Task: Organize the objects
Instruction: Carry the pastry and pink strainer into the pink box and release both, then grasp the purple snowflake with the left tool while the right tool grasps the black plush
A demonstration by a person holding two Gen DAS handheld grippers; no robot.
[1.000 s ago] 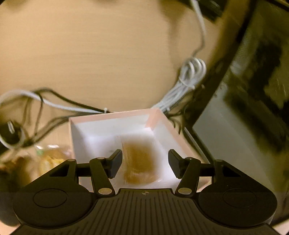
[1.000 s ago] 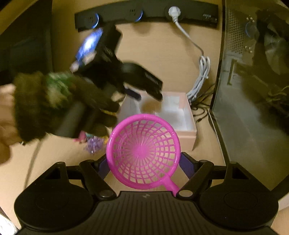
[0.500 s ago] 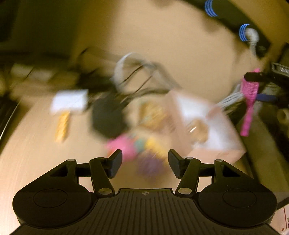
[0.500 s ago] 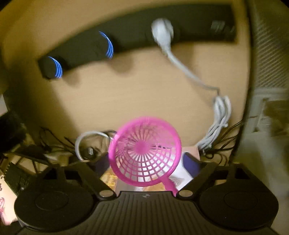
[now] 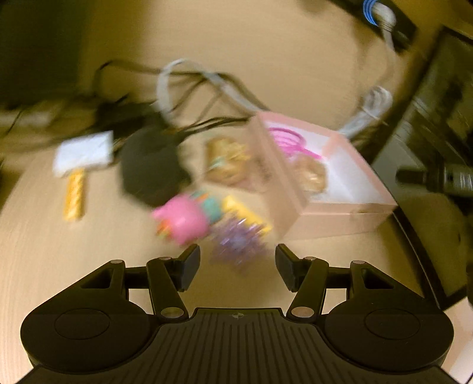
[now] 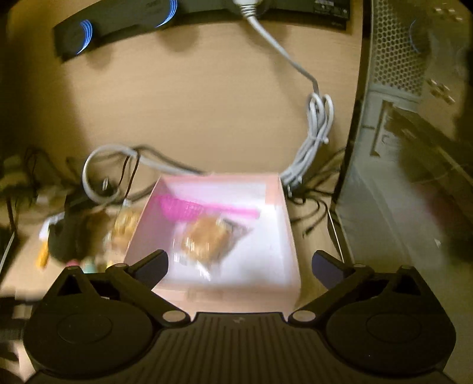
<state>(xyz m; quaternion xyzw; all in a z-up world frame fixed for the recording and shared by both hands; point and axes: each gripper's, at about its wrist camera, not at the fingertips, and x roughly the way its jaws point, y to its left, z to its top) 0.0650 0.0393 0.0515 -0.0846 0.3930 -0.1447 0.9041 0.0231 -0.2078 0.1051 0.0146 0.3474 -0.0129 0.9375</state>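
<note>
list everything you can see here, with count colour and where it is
box: 1, pink with white inside, on the desk, open
strainer: 1, magenta, lying in the box
wrapped pastry: 1, golden brown, in the box beside the strainer
second wrapped pastry: 1, golden brown, on the desk left of the box
pig toy: 1, pink, on the desk
glittery ball: 1, purple, nearest the left gripper
round pouch: 1, black, blurred
brush: 1, white head, yellow handle
power strip: 1, black, far edge
cable bundle: 1, grey
left gripper: open, empty
right gripper: jaws opening, nothing between them
</note>
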